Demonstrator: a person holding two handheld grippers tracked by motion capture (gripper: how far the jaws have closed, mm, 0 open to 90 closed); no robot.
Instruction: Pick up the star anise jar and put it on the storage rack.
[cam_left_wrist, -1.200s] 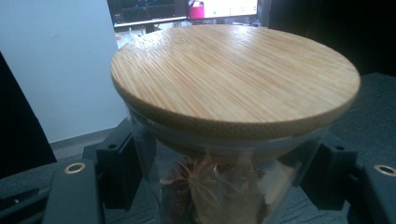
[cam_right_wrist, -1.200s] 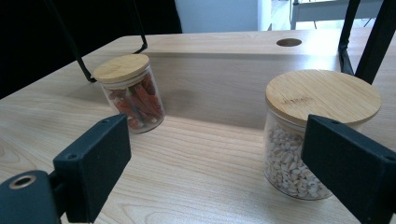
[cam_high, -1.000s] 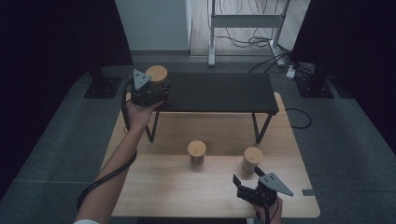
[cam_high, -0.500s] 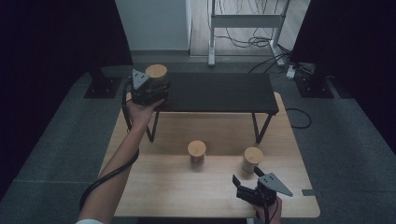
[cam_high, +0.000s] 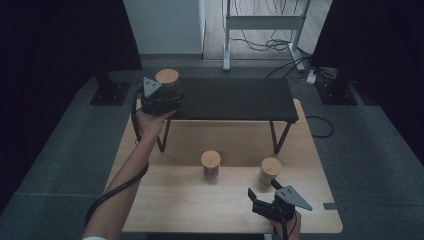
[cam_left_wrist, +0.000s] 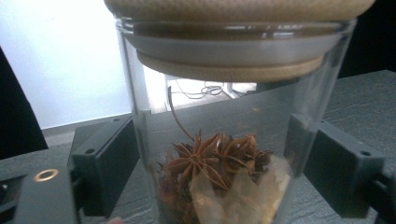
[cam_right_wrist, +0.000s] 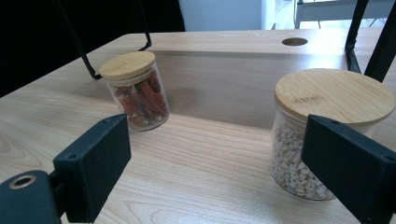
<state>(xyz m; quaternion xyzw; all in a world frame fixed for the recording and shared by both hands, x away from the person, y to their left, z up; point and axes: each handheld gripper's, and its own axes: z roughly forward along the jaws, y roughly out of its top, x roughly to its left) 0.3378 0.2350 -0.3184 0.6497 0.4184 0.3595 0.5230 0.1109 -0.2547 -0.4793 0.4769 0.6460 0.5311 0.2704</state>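
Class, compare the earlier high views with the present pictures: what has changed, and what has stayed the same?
The left gripper has just been opening its jaws; the star anise jar stands between them on the black shelf, seemingly released. The right gripper, the red-filled jar and the seed jar stayed put.

Tabletop of light wood carries a black shelf at 12 o'clock. Jar of red pieces stands at centre; jar of pale seeds just beside it at 3 o'clock, both wooden-lidded
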